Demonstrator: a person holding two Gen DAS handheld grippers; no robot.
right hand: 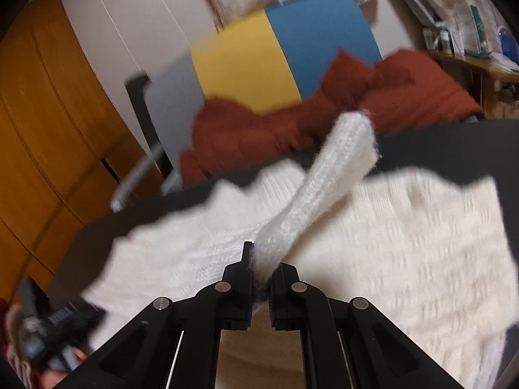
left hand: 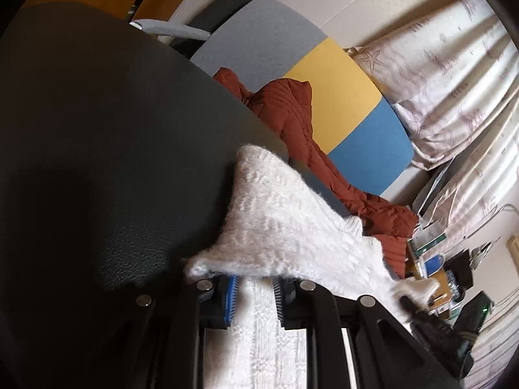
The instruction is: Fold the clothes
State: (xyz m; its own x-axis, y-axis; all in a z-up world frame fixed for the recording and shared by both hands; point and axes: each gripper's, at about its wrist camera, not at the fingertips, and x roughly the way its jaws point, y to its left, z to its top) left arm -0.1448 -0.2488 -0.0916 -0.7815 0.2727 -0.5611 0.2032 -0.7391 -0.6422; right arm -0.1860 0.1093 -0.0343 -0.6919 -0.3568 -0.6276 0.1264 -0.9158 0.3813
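— Two grippers, both on the white sweater (right hand: 405, 227)?
— Yes. The right gripper (right hand: 262, 267) is clamped on a sleeve (right hand: 327, 175) that sticks up and away; the rest lies spread on the black table (right hand: 454, 142). The left gripper (left hand: 254, 287) pinches a lifted edge of the knit (left hand: 275, 220).
— Anything in the way?
— A rust quilt (right hand: 259, 129) lies just past the table's far edge, in front of a grey, yellow and blue panel (right hand: 246, 64). Curtains (left hand: 454, 81) hang beyond; wooden doors (right hand: 42, 113) stand left.

Black linkage fingers (right hand: 241, 278), silver pivot screws, blue ribbed pads (left hand: 232, 295)
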